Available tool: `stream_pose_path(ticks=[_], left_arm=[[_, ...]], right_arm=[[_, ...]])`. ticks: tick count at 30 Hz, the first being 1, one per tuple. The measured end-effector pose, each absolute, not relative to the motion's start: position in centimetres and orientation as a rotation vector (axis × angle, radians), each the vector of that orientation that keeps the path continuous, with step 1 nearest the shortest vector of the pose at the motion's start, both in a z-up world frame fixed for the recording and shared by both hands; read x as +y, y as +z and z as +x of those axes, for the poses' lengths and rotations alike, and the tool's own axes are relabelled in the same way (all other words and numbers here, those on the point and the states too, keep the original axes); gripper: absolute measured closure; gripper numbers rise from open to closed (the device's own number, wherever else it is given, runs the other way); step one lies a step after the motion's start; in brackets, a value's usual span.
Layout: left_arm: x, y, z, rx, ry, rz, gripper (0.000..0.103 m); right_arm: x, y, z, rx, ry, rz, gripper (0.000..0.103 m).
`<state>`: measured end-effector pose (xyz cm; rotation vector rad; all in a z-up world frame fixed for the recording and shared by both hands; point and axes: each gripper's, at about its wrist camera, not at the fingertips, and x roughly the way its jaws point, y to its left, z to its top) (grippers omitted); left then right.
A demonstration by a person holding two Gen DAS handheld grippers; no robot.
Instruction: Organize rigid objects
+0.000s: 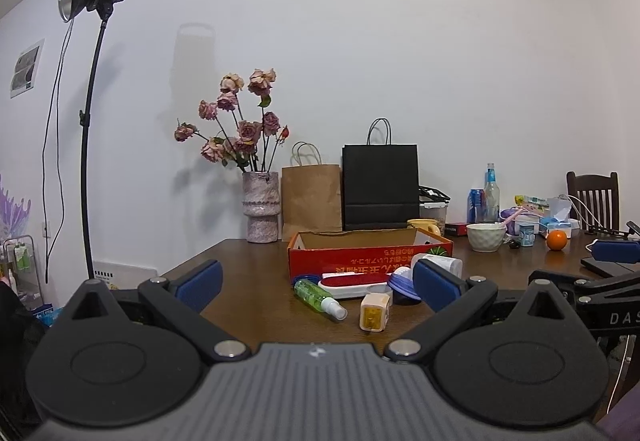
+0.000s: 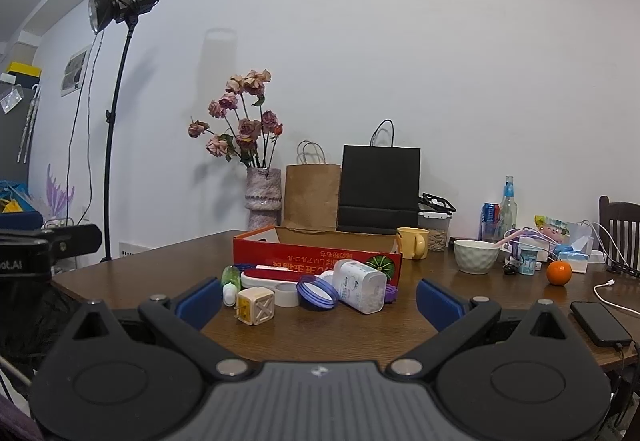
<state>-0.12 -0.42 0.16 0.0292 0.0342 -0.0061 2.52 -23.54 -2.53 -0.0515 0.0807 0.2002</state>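
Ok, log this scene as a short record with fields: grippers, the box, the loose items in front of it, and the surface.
left gripper: open, holding nothing, above the near table edge
right gripper: open, holding nothing
box: red cardboard box, open top, nothing visible inside from this angle
loose items: green spray bottle lying on its side; cream plug adapter; roll of tape; blue lid; white container lying tilted
surface: brown wooden table
task state: items all outside the box

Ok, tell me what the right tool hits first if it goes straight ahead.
Probably the white bottle lying on its side, with the blue lid beside it; the red box sits behind. Depth is uncertain. The right tool is open.
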Motion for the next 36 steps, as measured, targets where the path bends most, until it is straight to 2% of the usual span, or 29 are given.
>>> stream_pose_path(ticks=[36], left_arm=[[-0.25,0.61,-0.10,0.027,-0.021,0.027,0.000]], right_arm=[[-23.12,-1.99,2.69,0.082,0.232,-0.058,0.000]])
